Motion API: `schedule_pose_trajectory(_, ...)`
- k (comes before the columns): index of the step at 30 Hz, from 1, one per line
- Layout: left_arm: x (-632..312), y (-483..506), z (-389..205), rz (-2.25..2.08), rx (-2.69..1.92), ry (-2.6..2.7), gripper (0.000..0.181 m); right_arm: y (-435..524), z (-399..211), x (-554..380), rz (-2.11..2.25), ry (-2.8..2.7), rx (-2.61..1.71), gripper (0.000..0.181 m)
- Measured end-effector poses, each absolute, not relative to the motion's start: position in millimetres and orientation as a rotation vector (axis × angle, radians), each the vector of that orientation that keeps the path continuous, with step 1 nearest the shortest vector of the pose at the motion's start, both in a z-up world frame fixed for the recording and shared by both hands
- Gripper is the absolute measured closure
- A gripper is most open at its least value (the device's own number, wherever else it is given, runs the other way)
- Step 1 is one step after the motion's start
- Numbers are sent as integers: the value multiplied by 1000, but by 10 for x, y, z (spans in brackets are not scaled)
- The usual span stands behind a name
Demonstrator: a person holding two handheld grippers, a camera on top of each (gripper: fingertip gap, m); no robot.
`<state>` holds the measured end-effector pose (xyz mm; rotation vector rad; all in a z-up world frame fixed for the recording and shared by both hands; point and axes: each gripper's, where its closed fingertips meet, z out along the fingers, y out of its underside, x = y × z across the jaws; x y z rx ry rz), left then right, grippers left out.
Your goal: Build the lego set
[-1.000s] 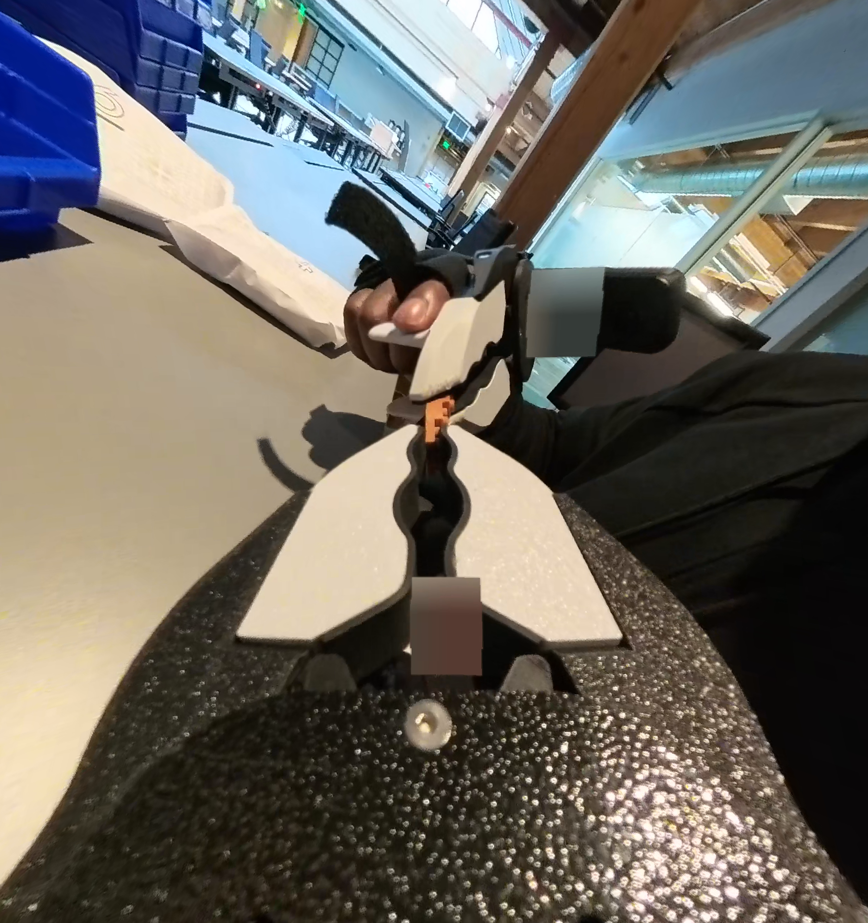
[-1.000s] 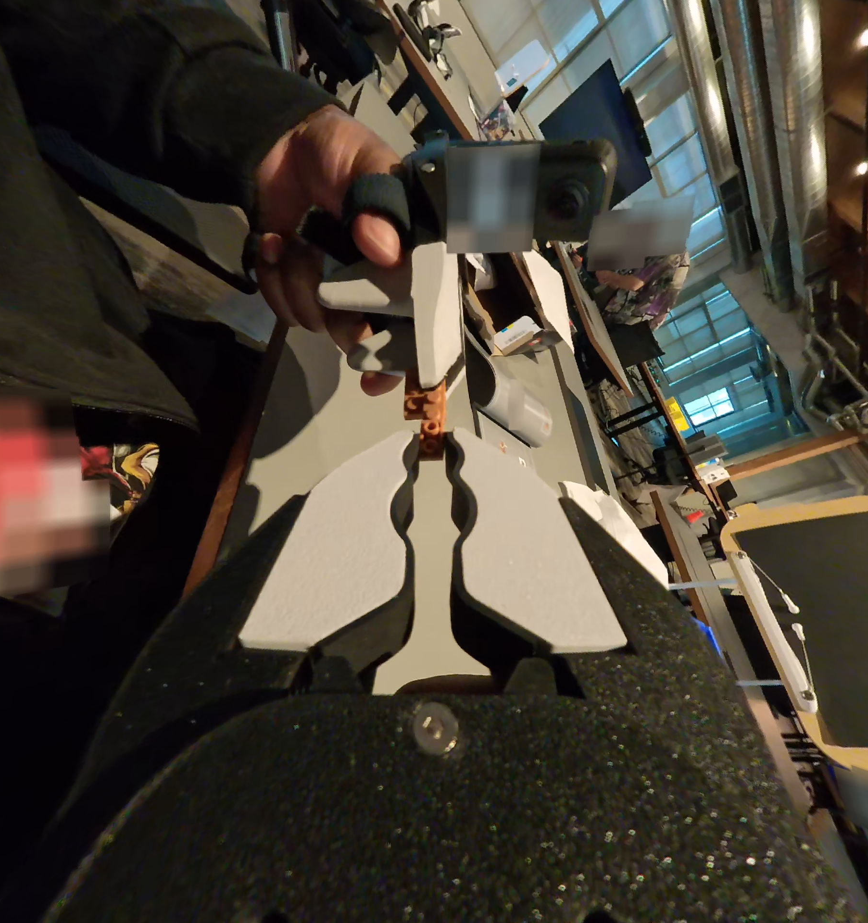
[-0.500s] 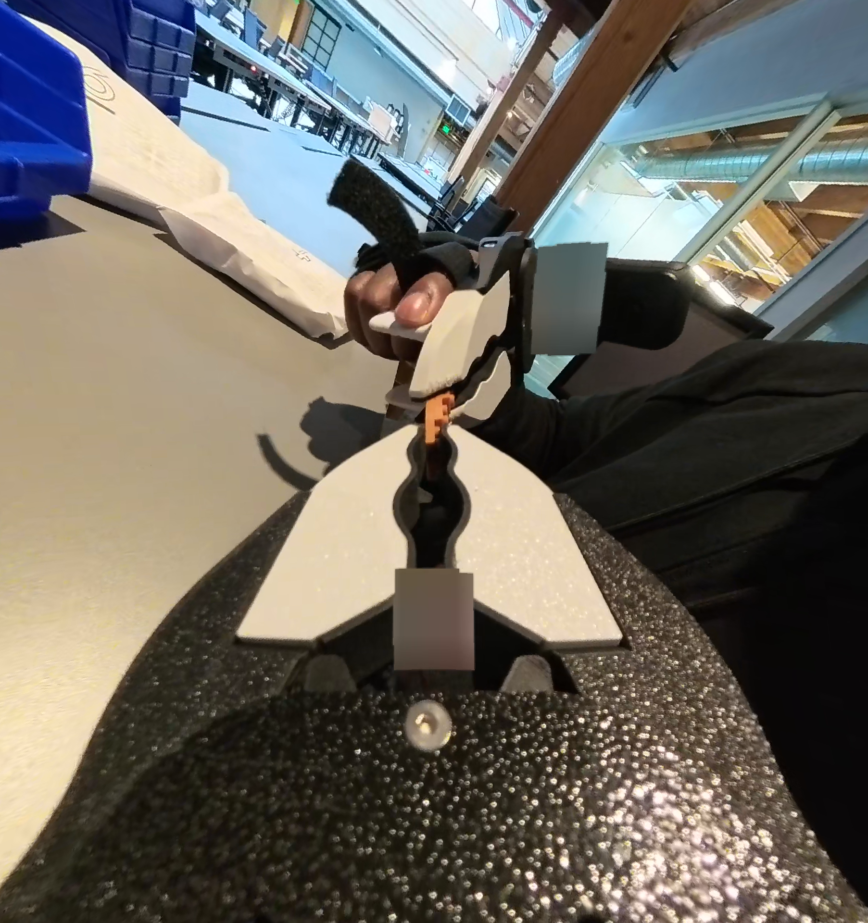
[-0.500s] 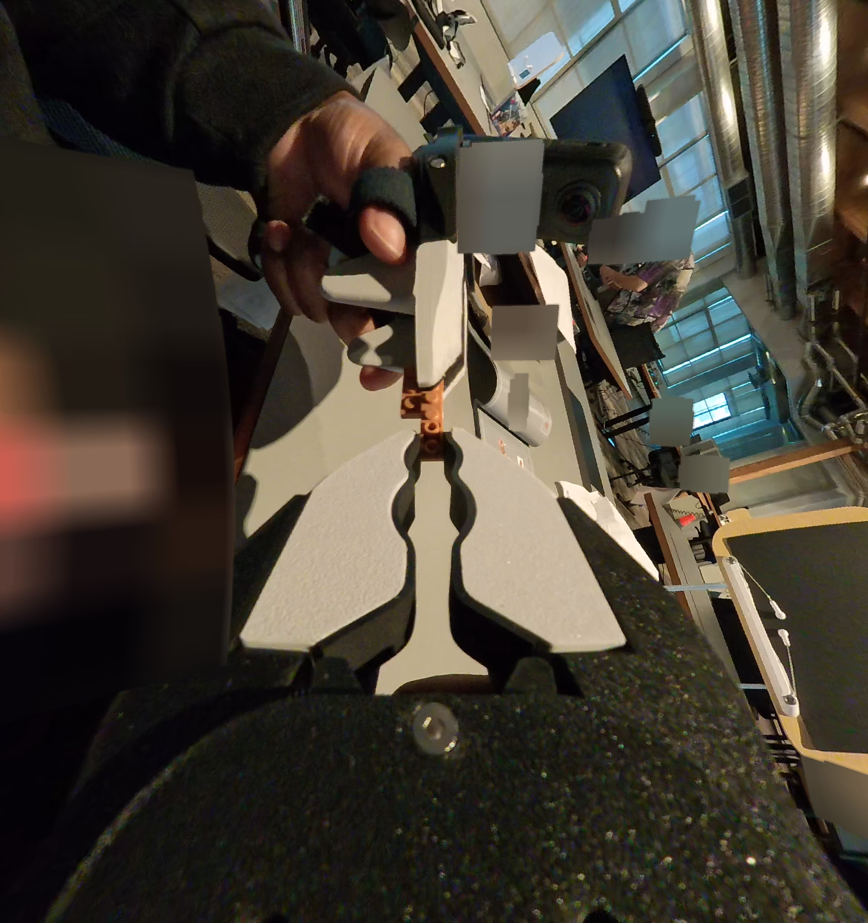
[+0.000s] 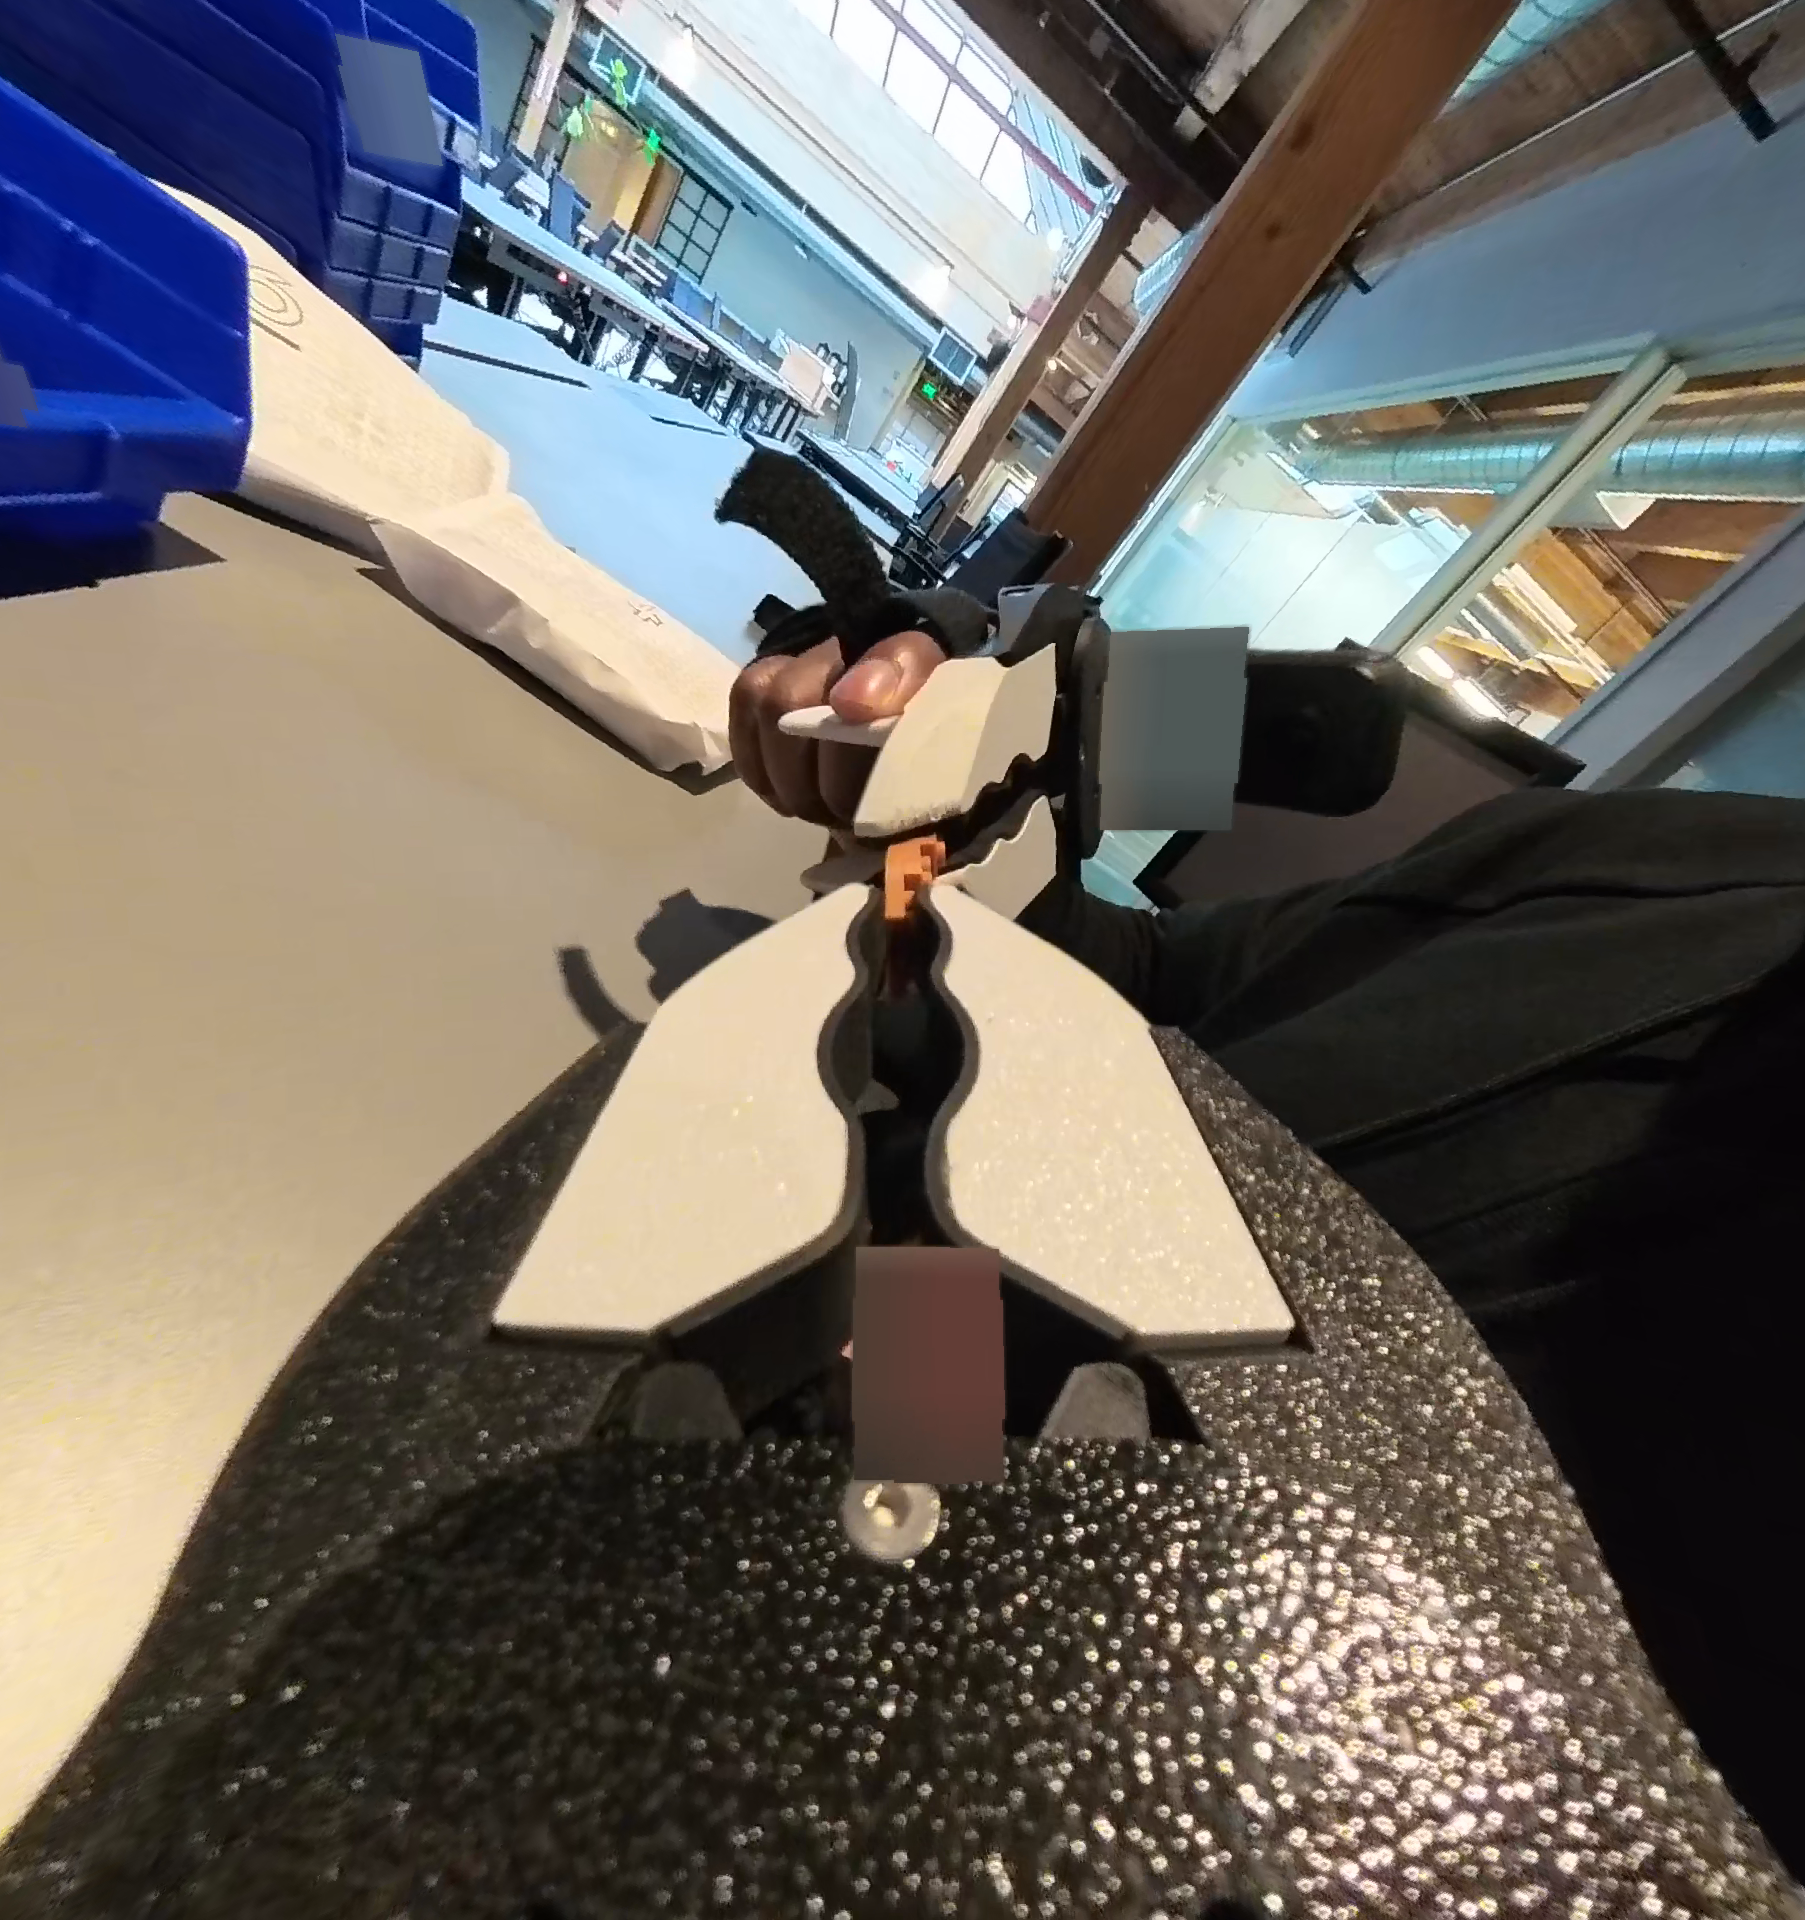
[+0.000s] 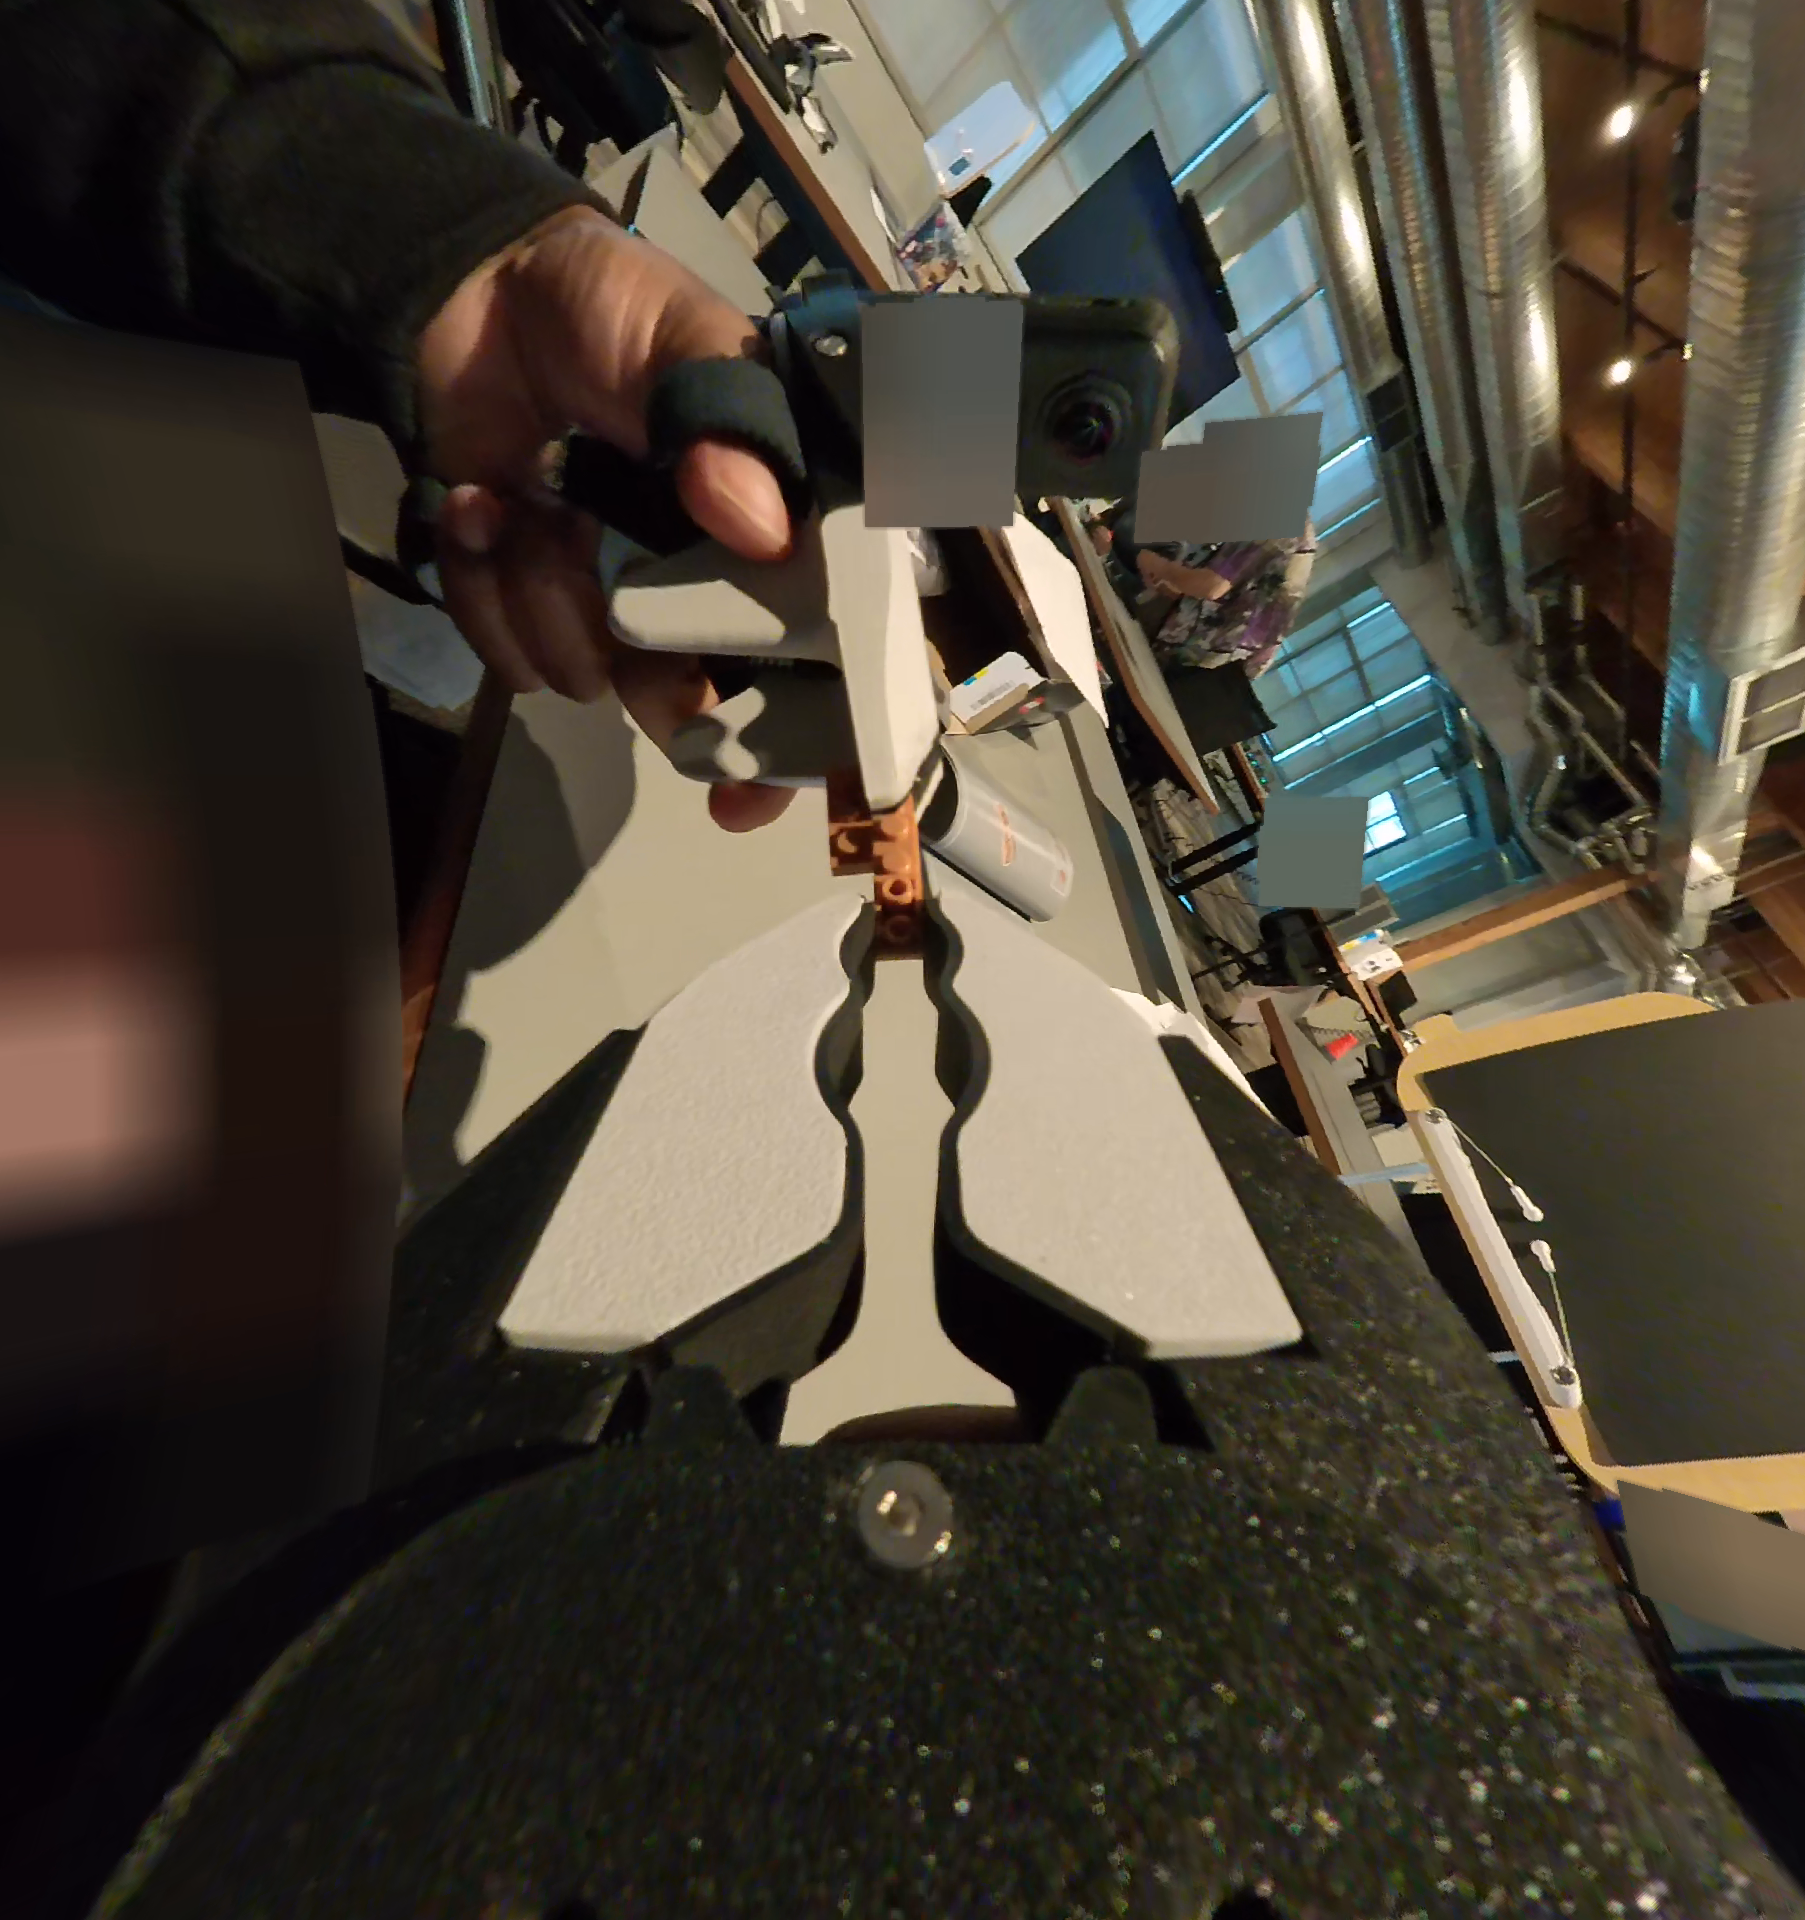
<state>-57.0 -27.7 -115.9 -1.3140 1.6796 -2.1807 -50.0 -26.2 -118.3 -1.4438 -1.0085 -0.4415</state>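
Basically unchanged: left gripper (image 5: 903, 902) and right gripper (image 6: 896, 914) both stay pinching the orange lego piece (image 6: 882, 854) tip-to-tip above the table (image 5: 254, 883).

You are looking along the left gripper (image 5: 903, 914): its fingers (image 5: 711, 1132) are showing a matt, finely grained grey plastic, and its body (image 5: 877, 1662) a rough, speckled black that is glinting in the light. The orange lego piece (image 5: 910, 878) is showing smooth, hard plastic. The table (image 5: 254, 883) is lying matt and smooth. Blue bins (image 5: 77, 343) are shining as glossy plastic beside crinkled white paper (image 5: 524, 582). A fuzzy black cloth strap (image 5: 815, 540) is curling above the right gripper (image 6: 893, 914).
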Motion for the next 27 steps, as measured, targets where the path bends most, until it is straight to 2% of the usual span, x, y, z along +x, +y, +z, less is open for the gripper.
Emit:
schedule_pose_trajectory(25,-651,-372,-1193,-2142,-1231,1809,177,-359,-1195,-600,-406,-1106,-1408,174)
schedule_pose_trajectory(27,-640,-367,-1195,-2100,-1209,1809,177,-364,-1210,-604,-375,-1102,-1428,167)
